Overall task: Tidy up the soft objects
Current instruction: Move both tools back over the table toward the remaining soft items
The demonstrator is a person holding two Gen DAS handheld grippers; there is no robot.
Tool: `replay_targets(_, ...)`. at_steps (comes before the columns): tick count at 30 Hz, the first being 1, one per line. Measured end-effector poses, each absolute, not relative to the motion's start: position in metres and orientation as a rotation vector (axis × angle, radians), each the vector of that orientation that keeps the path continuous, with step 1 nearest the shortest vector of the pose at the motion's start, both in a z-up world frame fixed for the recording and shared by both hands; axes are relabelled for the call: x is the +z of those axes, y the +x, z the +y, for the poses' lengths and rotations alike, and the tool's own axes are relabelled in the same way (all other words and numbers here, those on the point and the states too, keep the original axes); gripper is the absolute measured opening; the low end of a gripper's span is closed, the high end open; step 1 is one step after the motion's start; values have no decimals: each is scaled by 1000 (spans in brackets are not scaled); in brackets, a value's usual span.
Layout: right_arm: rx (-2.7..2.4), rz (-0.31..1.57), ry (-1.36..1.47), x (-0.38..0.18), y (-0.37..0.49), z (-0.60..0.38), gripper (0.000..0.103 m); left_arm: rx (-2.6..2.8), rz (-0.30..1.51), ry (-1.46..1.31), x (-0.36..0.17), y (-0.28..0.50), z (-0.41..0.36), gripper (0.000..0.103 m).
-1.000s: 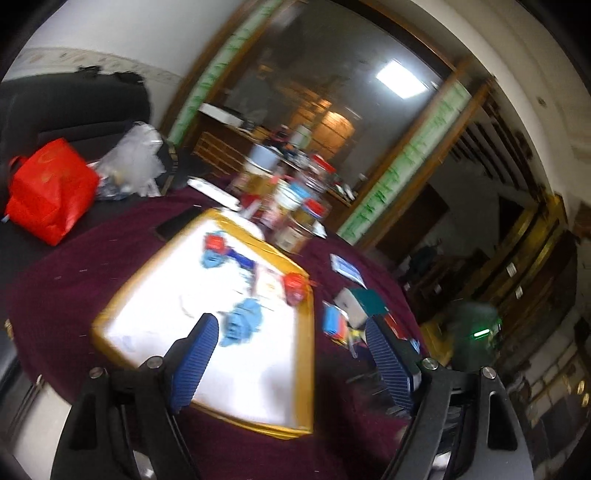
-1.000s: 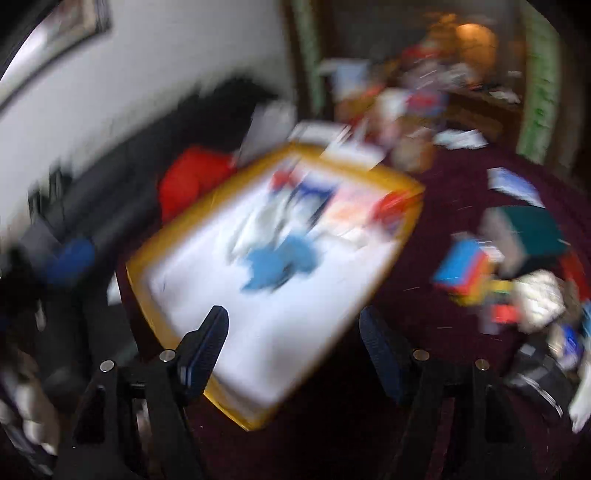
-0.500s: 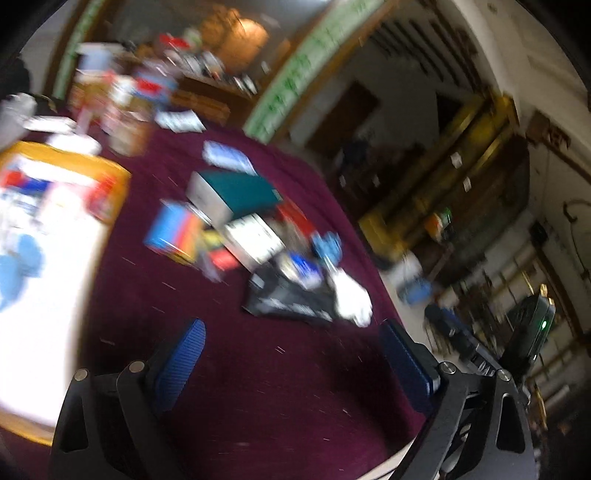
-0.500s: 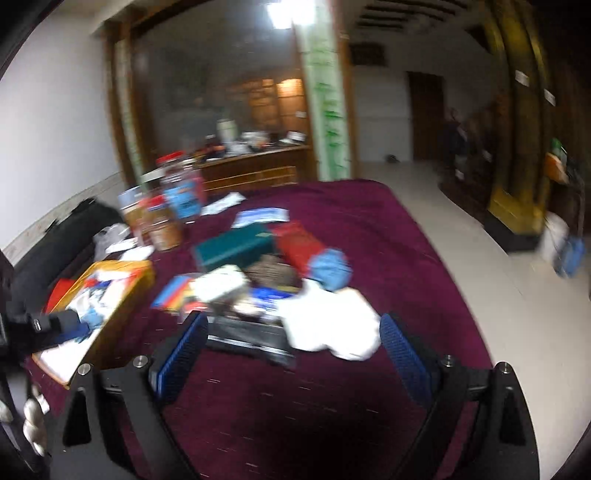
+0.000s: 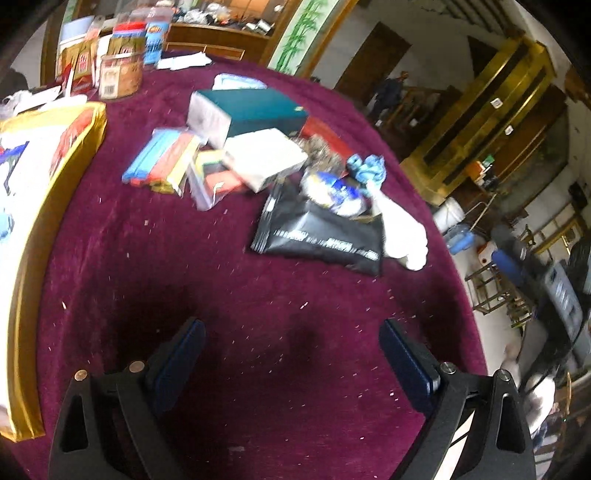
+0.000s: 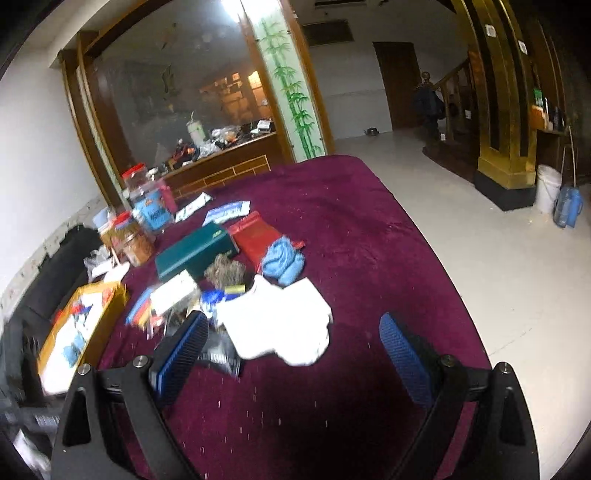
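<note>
Maroon cloth (image 5: 155, 280): your pile sits mid-table.
Soft items: white cloth (image 6: 277, 325), blue cloth (image 6: 282, 260), beside black bag (image 5: 325, 232).
Grippers: left (image 5: 291, 350) and right (image 6: 291, 345) both spread, empty.
Risk: you may snag the bag under the white cloth.
Unclear: tray (image 5: 26, 280) cut off, blurred.

Dim indoor light; ceiling lamp (image 6: 232, 4) glares; dark shadows on tablecloth (image 5: 258, 295); slight blur; fisheye-bent edges.
</note>
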State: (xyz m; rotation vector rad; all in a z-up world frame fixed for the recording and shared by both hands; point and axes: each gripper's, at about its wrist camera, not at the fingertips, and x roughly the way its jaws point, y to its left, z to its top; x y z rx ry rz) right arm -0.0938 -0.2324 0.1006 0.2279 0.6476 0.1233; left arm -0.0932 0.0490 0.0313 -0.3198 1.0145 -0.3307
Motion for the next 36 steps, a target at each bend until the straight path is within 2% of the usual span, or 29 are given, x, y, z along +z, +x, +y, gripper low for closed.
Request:
replay_targets(3,116,638,284,98,-75,-244,94,-330,1077,-361,13,-90,49,97)
replay_targets(7,107,654,391,88,-45,-262,94,-334,1034,-362,16,-100,50,102)
replay_targets(14,94,677,474,53,-22,-272,94,-427,988,-480,13,-102,72,102)
replay_targets(21,95,717,545,38,-19,-283,94,-430,1043,-353,22,-98,53,102)
replay_targets(28,113,780,550,29,-14,-281,94,-309,891,-176,72,-65,50,102)
replay_targets(32,121,790,556,27,-13,-282,94,-156,875,-77,74,-12,76,102)
replay_targets(36,126,800,546,27,-13,-279,94,-112,937,-58,56,30,97,84)
